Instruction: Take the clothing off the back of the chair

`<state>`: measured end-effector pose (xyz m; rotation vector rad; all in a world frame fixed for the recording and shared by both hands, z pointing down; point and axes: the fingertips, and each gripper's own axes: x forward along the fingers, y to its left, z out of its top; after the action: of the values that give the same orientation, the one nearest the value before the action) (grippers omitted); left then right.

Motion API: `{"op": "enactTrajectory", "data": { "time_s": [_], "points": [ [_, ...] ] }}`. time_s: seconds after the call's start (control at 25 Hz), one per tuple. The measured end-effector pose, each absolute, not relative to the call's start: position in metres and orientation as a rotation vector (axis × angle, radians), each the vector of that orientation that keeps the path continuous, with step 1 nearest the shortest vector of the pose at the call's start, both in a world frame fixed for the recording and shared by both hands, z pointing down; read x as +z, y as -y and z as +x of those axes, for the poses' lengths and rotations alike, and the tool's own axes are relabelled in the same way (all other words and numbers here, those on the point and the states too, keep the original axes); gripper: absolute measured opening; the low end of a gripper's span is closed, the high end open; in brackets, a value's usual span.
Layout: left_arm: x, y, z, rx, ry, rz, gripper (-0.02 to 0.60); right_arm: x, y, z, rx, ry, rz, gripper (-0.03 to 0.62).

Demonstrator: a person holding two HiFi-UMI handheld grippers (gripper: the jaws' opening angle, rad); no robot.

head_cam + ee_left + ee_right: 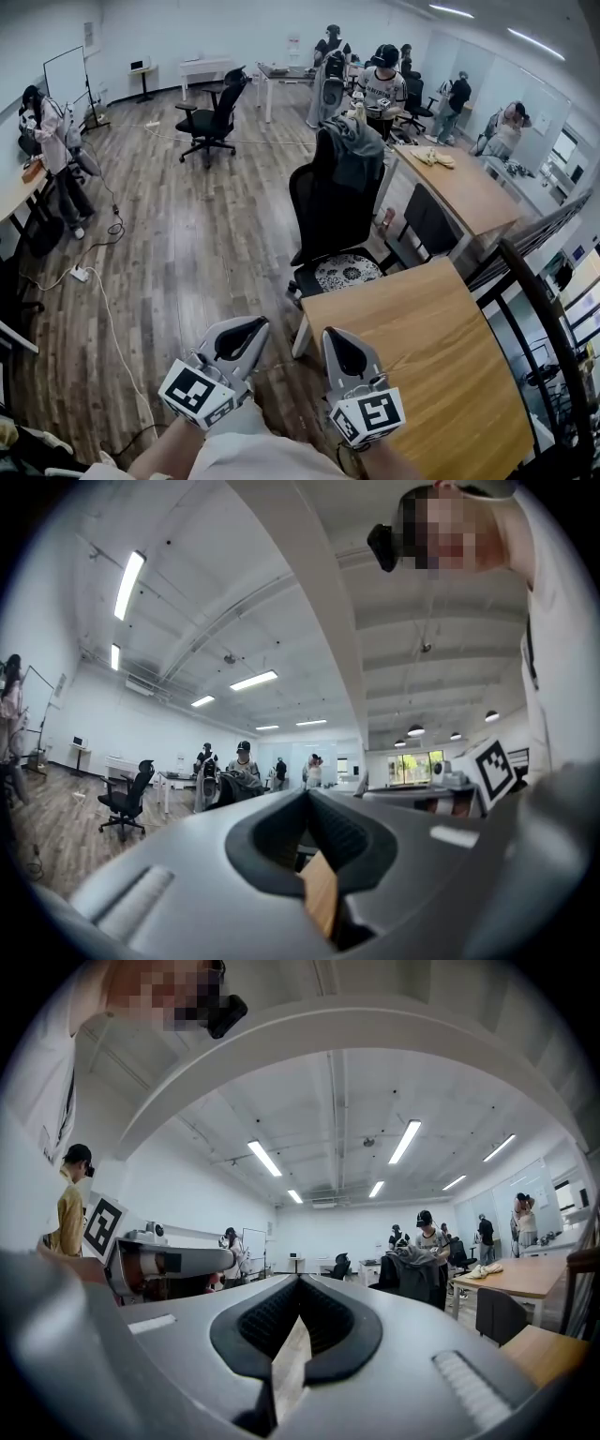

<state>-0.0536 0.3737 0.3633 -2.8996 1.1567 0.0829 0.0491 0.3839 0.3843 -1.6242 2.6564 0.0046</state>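
My left gripper (251,326) and right gripper (334,337) both have their jaws closed and empty. The grey clothing (352,150) drapes down the chair (323,211) back at twelve o'clock, well apart; I judge the right gripper nearer.

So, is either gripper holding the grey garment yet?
No, the grey garment hangs over the black office chair, far from the left gripper and right gripper.

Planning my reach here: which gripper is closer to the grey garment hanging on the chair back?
Right, slightly. The right gripper is almost straight before the grey garment, well short of the chair; the left gripper is beside it, farther off to the left.
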Motion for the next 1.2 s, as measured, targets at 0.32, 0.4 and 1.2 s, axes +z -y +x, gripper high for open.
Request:
{"op": "enactTrajectory", "data": {
  "time_s": [0.32,0.4,1.2],
  "points": [
    [0.376,-0.343,-0.038,0.105,-1.114,-2.895,0.000,0.393,-0.357,0.066,0.036,-2.619,-1.660,0.000],
    [0.381,-0.332,-0.036,0.109,-1.103,-2.898,0.000,0.398,-0.346,0.068,0.033,-2.610,-1.663,-0.001],
    [0.394,-0.058,-0.055,0.032,-0.964,-2.919,0.000,0.431,-0.084,0.047,-0.101,-2.528,-1.730,0.000]
  ]
}}
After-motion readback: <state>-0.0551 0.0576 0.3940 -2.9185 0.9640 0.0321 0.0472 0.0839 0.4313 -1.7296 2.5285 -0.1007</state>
